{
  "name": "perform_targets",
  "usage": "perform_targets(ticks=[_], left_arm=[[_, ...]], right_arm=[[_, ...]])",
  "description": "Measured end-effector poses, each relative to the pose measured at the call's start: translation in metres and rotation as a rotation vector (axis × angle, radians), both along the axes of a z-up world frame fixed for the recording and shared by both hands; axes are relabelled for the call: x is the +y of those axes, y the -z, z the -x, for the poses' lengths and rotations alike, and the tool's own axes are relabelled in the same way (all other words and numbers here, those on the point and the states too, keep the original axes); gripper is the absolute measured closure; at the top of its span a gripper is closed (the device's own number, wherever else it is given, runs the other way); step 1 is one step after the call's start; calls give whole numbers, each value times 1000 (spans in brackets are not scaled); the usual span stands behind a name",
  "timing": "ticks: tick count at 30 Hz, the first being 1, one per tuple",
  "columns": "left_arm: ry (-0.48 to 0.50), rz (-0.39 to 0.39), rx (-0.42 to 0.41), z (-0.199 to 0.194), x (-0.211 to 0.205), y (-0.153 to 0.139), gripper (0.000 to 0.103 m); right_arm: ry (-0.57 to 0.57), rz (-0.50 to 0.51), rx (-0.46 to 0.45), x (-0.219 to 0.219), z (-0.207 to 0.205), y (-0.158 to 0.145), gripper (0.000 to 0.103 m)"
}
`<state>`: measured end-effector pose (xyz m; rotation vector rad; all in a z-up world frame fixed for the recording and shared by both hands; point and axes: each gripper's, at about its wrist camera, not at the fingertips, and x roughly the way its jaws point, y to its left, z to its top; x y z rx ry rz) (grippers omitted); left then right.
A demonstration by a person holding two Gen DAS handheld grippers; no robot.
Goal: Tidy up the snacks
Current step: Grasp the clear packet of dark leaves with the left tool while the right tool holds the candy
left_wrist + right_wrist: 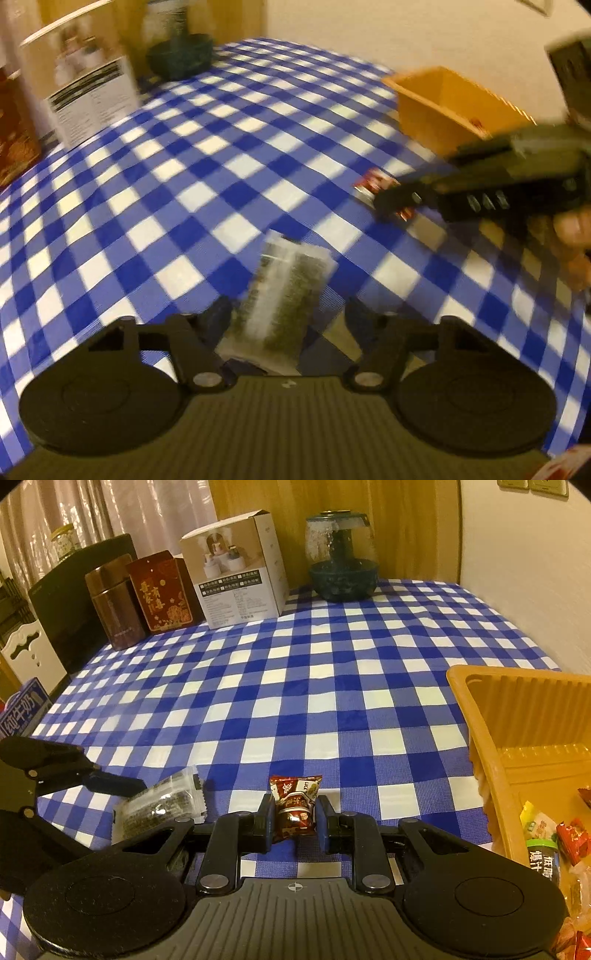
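red snack packet inside right gripper

On the checked tablecloth the seaweed packet lies left of the candy packet; the tray of snacks stands to the right. Along the far edge, left to right: tin, carton, glass jar.

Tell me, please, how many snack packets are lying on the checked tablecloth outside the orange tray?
2: a clear packet of dark snack between the left gripper's fingers, and a red-brown packet clamped in the right gripper. Others may be hidden.
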<state>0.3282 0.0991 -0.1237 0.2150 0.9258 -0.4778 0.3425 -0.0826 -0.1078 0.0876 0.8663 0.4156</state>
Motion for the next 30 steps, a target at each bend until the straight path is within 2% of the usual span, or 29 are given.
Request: perform_targets(ticks=[1,2,4,8,11,22,30], left_arm=[[-26,16,4,-2,2,0,55],[-38,25,0,-4,2,1,57],[-45,30,-4,-4,0,2,58],[-23,-10,-36,3,-8,2,62],[-63,-7,-36,7,-10,2,64],[-268,35,-21,42,-20,-4,65],[-387,101,-31,89,-29,-14,65]], right_arm=[[-2,-2,0,1,0,0,80],[-4,-3,-1,1,0,0,80],[-2,-3,-2,2,0,0,80],[0,-2,3,1,0,1,80],[-4,-3,-2,2,1,0,80],[-14,-11,-41,1,16,-12,80],[9,-34,-49,-13,60,-21,80]])
